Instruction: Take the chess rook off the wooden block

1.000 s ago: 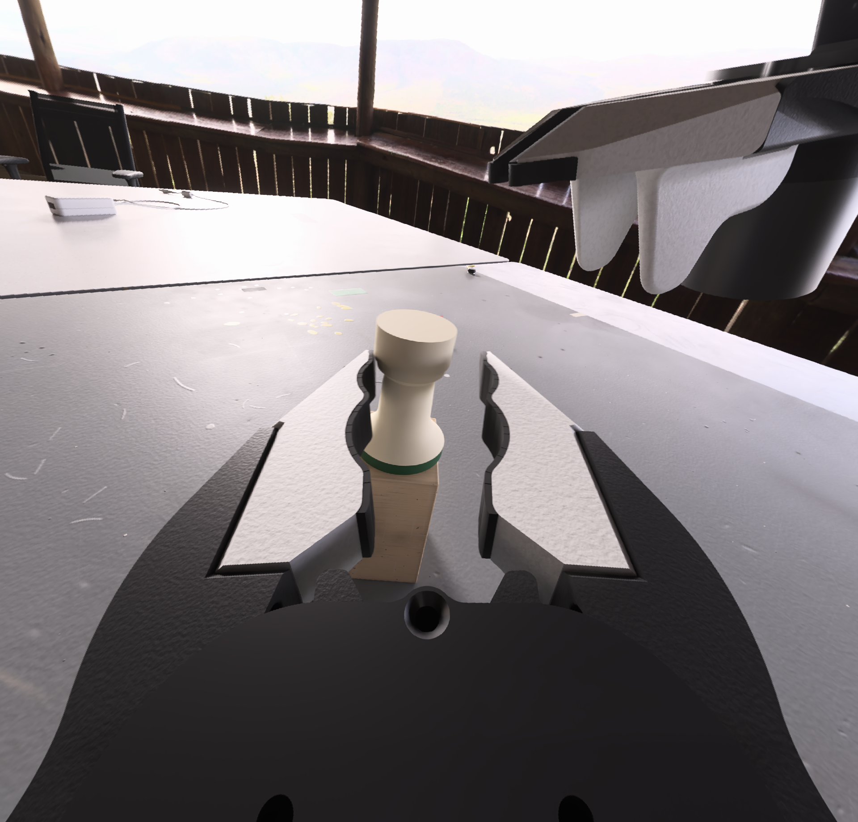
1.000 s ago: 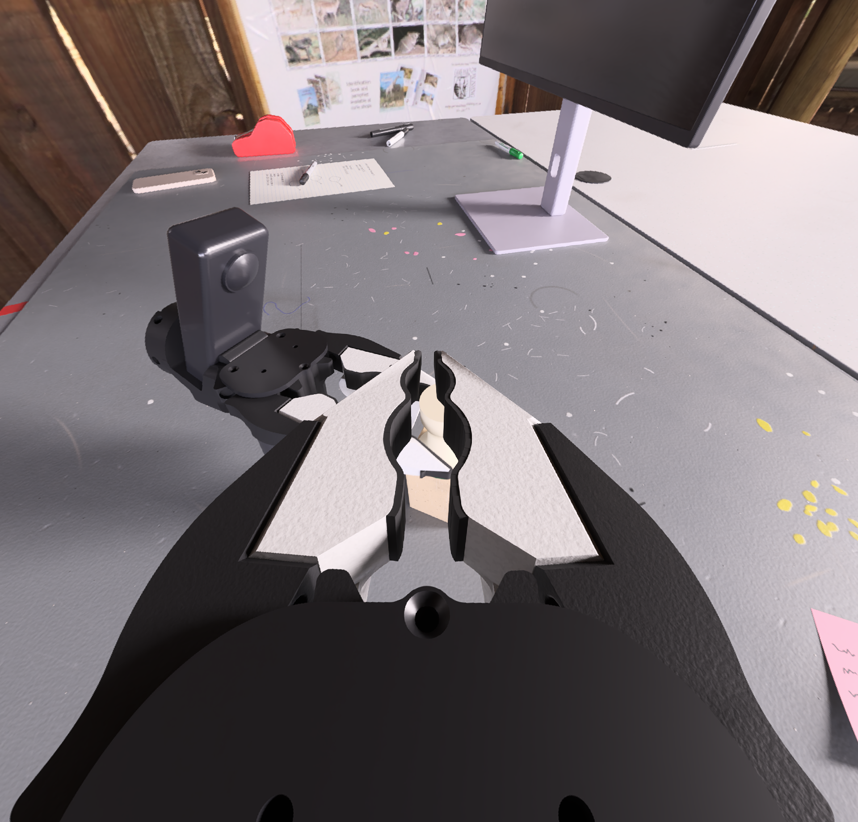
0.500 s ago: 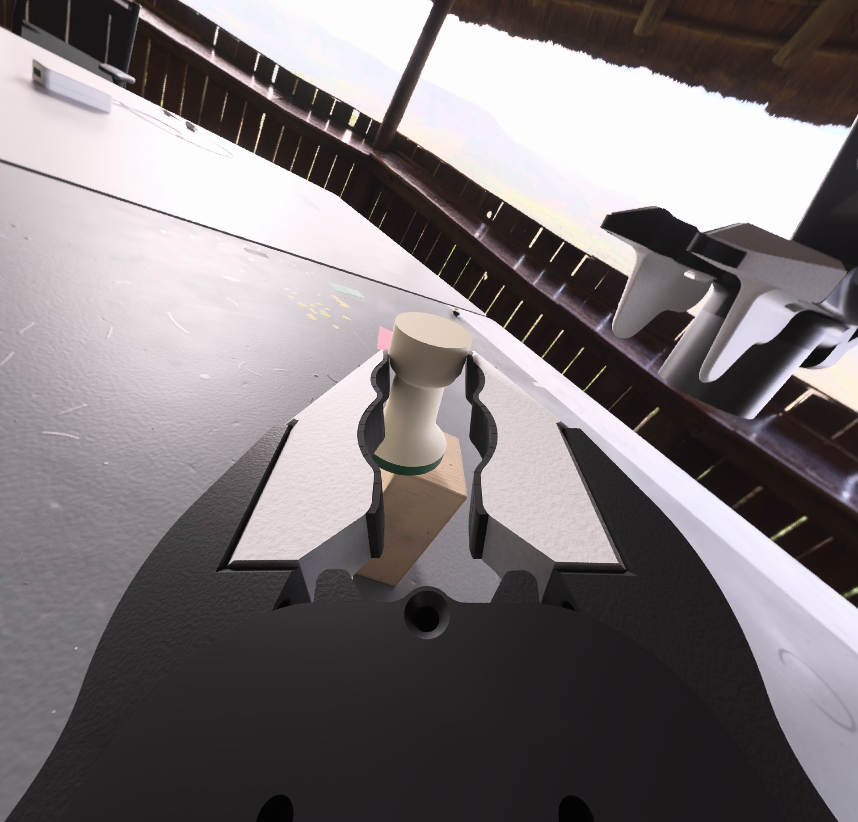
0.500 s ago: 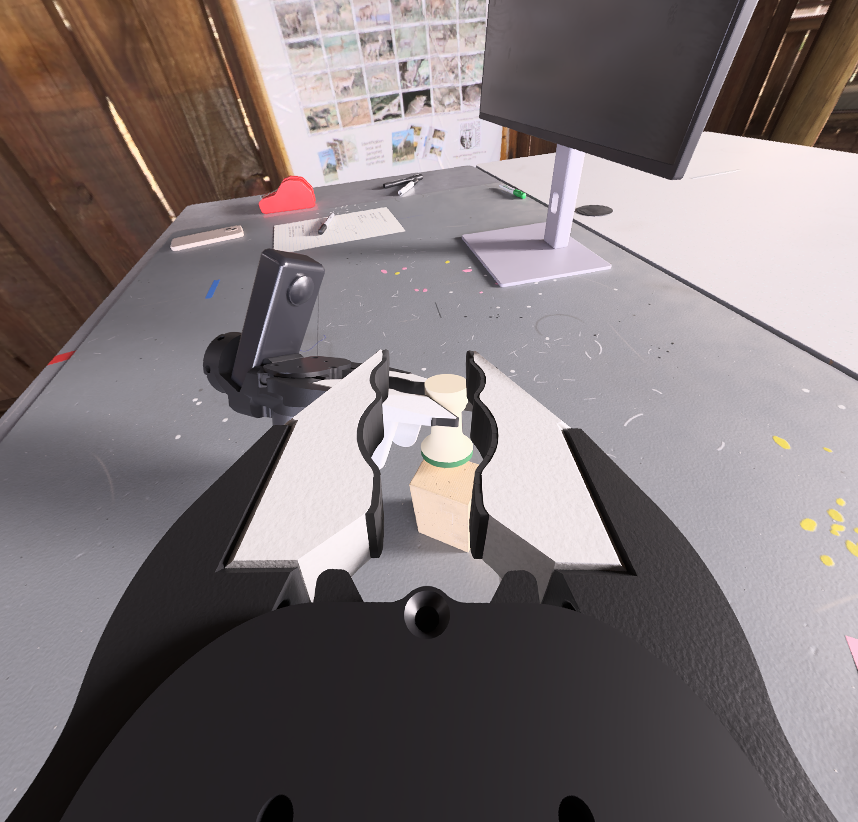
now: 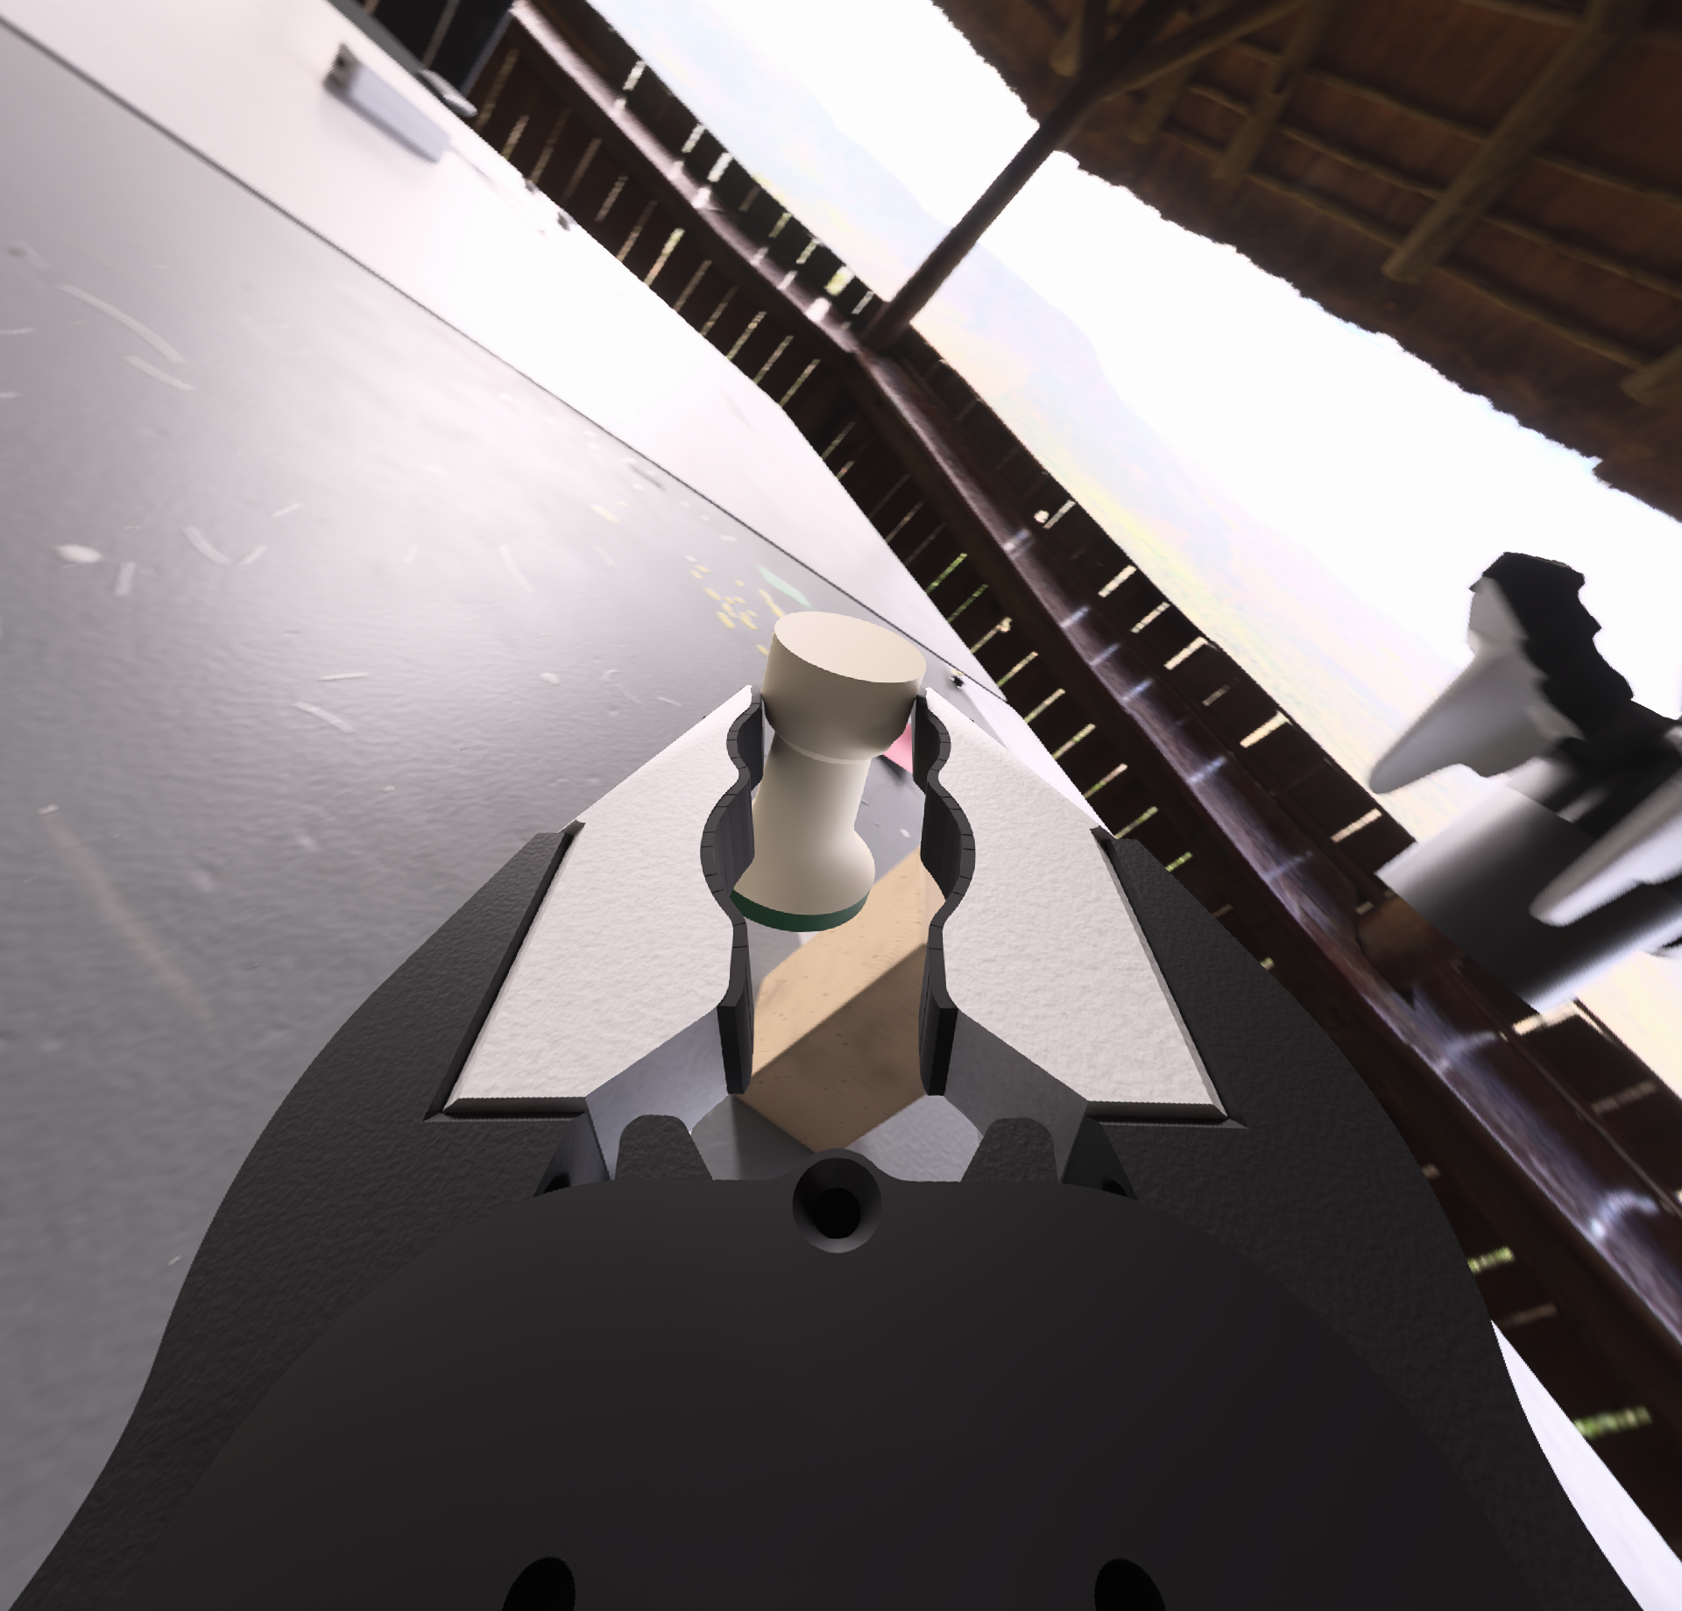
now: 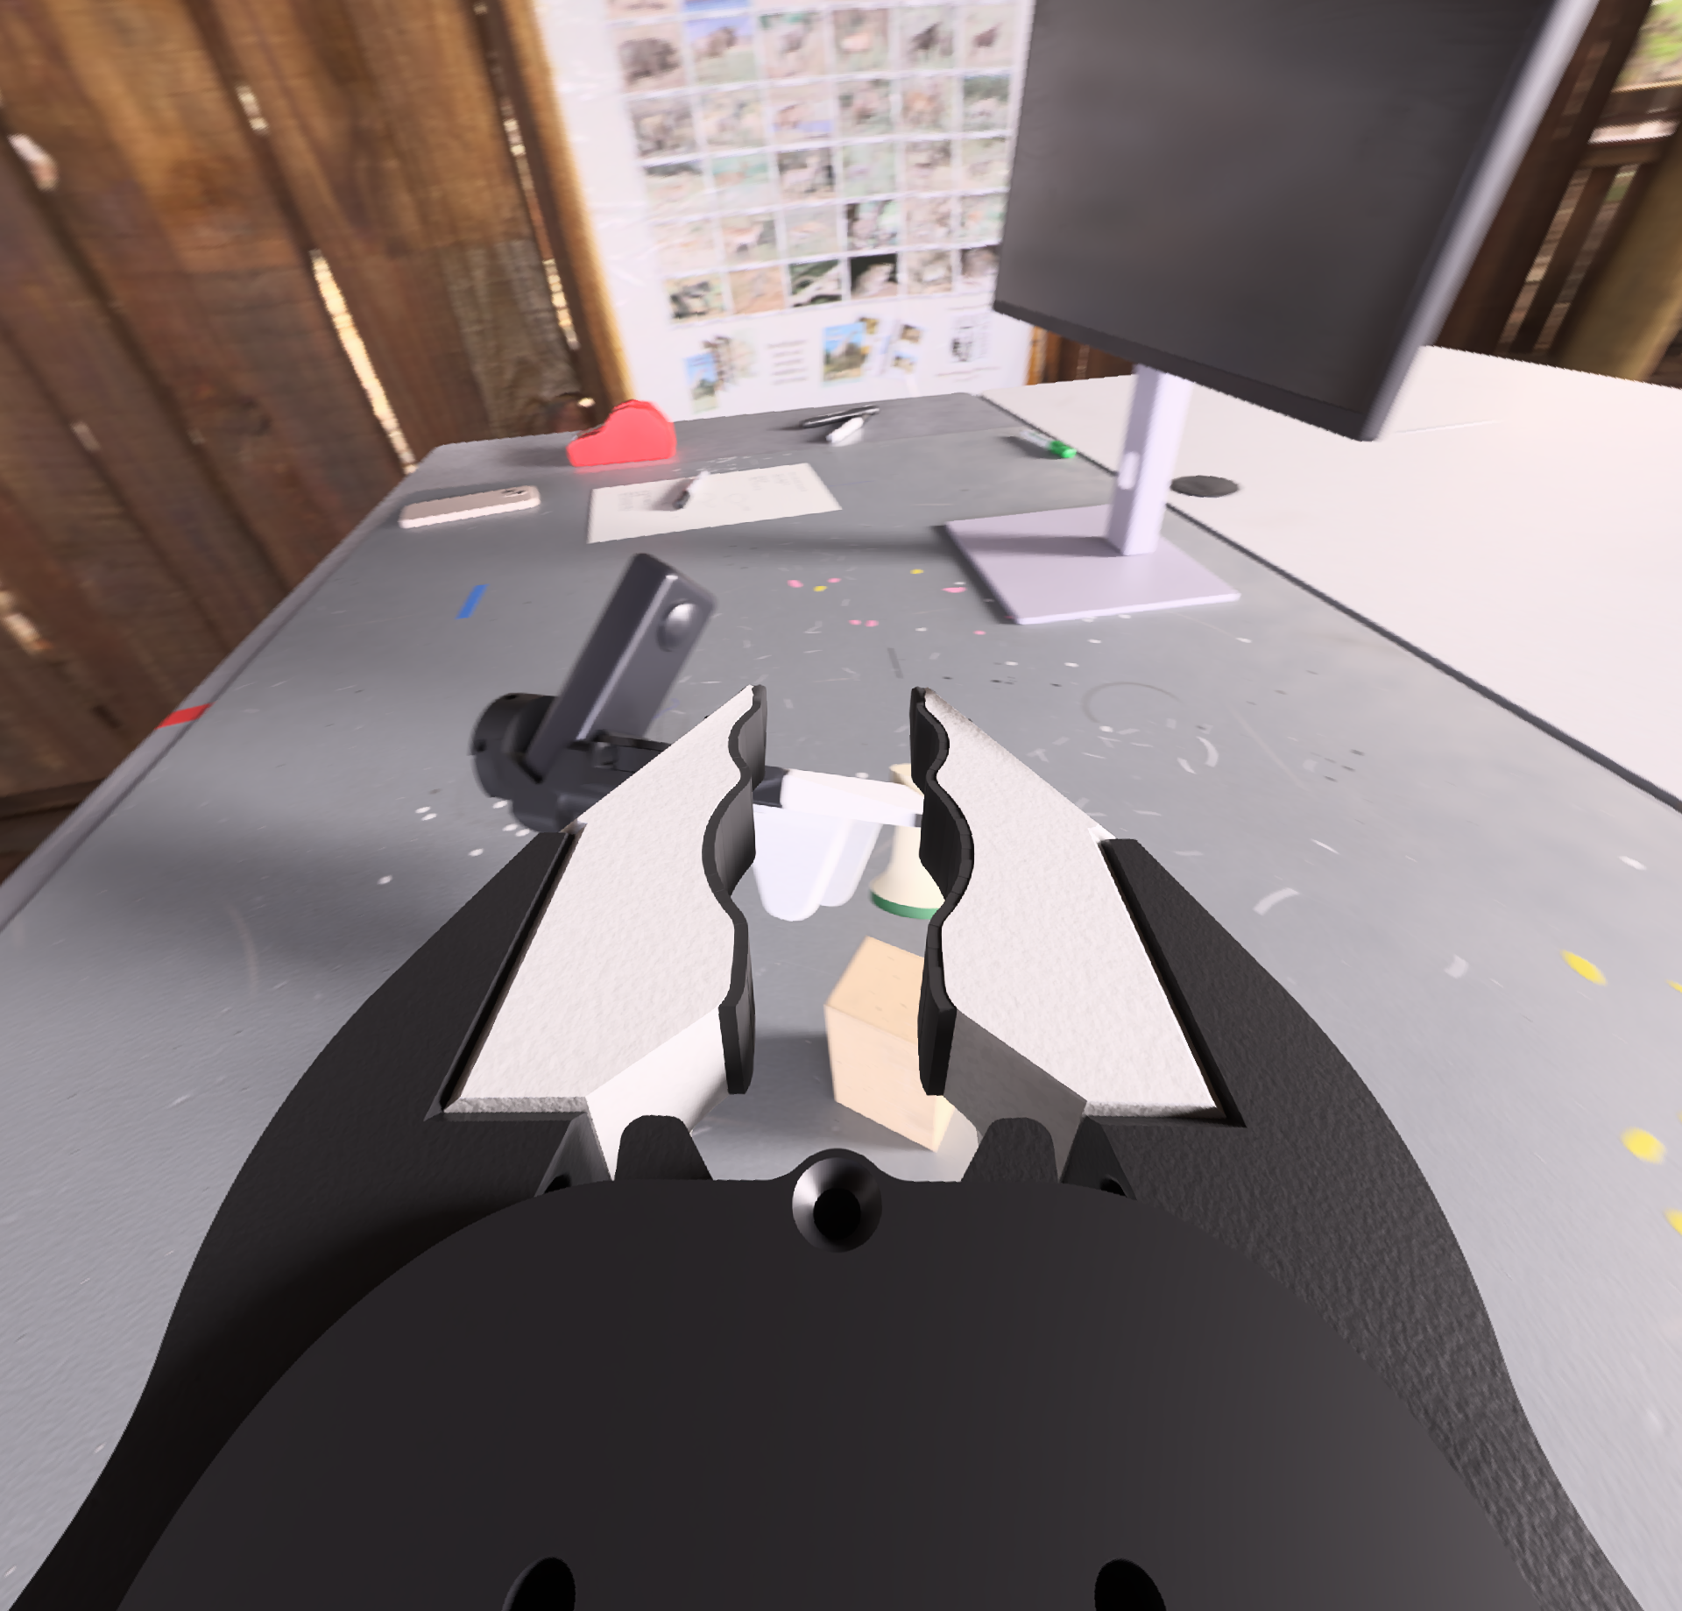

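Grey, scuffed desk [image 6: 273,839] under a thatched roof [image 5: 1365,111] — beside the wooden block [image 6: 878,1035], the left gripper [image 5: 835,703] clamps the chess rook [image 5: 819,794] clear above it. Right gripper [image 6: 837,703] gapes empty over the block — its fingers [image 6: 1019,912] half-hide the rook.

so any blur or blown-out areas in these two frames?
Left wrist view: sky behind the railing is blown out white; the far right gripper is smeared by motion blur, while the cream chess rook and pale wooden block stay sharp. Right wrist view: evenly lit; the wooden wall and animal-photo poster look soft.

One rook [image 5: 824,794], one block [image 6: 878,1035], one monitor [image 6: 1292,157], two tongs [image 5: 835,707].
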Tool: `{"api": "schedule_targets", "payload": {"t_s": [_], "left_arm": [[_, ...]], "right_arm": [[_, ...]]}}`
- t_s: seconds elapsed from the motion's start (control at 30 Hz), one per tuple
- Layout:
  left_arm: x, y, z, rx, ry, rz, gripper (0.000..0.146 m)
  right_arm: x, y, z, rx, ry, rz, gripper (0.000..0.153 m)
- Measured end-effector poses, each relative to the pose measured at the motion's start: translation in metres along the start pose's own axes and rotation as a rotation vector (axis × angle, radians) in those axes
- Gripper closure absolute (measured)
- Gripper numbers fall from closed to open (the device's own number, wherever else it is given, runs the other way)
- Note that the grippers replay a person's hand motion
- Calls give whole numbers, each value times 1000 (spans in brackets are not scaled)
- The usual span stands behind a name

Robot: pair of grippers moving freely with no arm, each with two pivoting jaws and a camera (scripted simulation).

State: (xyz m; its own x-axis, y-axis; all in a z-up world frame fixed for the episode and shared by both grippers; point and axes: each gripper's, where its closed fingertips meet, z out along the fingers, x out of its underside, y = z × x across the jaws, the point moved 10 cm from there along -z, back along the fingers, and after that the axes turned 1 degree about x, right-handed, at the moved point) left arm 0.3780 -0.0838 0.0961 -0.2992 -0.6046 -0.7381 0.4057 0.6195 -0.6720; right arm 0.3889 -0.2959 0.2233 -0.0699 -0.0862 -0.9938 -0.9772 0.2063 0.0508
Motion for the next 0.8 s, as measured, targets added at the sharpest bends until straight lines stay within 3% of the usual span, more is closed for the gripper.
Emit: {"api": "schedule_targets", "payload": {"t_s": [0.23, 0.53, 0.67, 0.8], "left_arm": [[-5, 15, -4, -117, -9, -33, 114], [-7, 24, -7, -112, -7, -81, 114], [-6, 29, -4, -95, 0, -143, 114], [-8, 24, 0, -83, 37, -79, 114]], "right_arm": [[-17, 42, 66, -230, 110, -112, 115], [-55, 94, 216, -413, 269, -468, 115], [-58, 109, 279, -508, 415, -636, 123], [-42, 129, 332, -699, 660, -903, 134]]}}
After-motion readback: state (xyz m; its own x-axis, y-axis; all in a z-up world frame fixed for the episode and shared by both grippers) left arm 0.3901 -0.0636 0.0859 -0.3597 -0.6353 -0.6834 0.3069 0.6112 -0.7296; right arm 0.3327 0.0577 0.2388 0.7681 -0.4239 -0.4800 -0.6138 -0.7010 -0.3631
